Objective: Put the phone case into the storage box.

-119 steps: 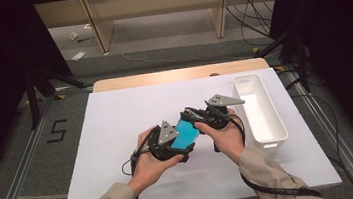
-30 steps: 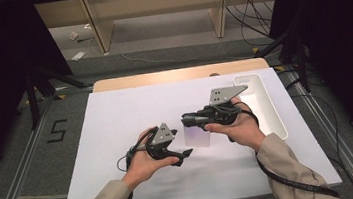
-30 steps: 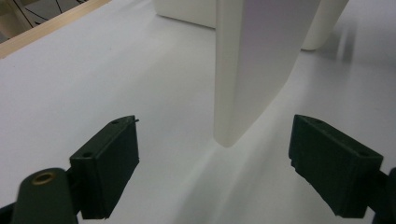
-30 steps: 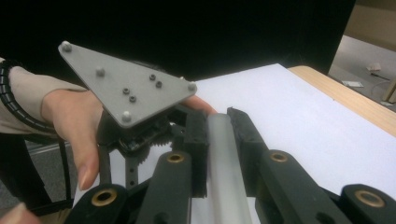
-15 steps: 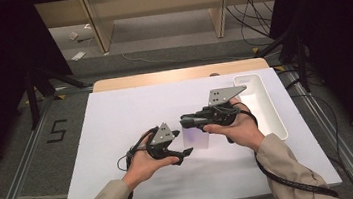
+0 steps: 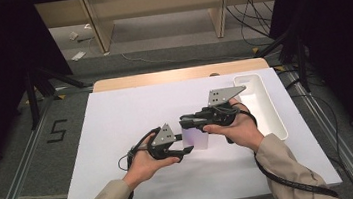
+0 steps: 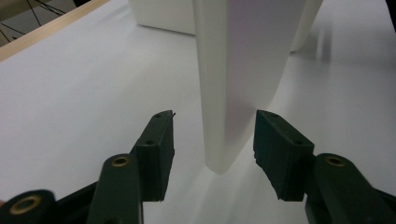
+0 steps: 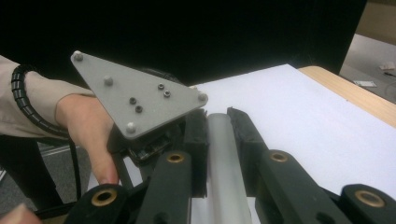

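Two black pads of left gripper (image 7: 212, 126) either side of the lower corner of a white, round-edged plastic case (image 7: 243, 70), neither touching; half spread, just been closing. Case upright just above white table sheet (image 6: 117, 126), near the middle, top edge pinched firmly in right gripper (image 8: 218, 116). Farther off, long white plastic tray (image 6: 280, 123) by the right table edge. Risk: closing off-centre could shove the case sideways, twist it in the upper pinch, or slide off the rounded corner.

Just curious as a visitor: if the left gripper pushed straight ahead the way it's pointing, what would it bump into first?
Probably the white upright piece that the right gripper holds: it already stands between the left gripper's closing jaws, not yet touched.
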The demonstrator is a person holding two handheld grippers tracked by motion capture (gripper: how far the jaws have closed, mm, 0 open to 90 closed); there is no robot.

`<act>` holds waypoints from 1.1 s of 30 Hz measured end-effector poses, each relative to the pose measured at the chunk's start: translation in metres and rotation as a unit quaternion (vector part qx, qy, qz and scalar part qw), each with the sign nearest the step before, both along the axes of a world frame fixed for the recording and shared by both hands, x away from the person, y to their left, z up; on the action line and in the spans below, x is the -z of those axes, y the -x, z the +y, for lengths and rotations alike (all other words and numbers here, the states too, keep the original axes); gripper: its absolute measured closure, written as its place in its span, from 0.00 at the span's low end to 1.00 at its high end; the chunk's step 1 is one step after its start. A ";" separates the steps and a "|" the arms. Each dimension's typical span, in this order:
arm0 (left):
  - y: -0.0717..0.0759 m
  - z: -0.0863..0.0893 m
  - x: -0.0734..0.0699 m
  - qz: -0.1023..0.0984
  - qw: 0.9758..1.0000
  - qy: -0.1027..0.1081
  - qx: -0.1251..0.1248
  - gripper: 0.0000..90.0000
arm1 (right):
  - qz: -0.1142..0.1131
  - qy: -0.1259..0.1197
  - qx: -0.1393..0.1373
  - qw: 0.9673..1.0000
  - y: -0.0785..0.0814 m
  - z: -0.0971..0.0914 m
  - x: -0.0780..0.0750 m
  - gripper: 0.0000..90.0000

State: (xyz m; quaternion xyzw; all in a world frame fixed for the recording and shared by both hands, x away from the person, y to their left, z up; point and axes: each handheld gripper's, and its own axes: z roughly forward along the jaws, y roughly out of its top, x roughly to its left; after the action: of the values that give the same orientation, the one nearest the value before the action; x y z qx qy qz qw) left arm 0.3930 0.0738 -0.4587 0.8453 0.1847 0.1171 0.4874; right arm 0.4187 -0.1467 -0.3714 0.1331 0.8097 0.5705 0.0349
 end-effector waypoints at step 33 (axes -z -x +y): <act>-0.002 0.005 -0.008 0.017 0.998 -0.008 0.068 0.88 | 0.000 -0.010 -0.053 0.999 0.001 -0.001 -0.002 0.81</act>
State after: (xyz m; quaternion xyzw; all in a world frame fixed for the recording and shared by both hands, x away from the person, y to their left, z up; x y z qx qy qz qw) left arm 0.3950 0.0789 -0.4507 0.8616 0.1343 0.0708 0.4844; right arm 0.4176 -0.1479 -0.3694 0.0904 0.8097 0.5798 0.0034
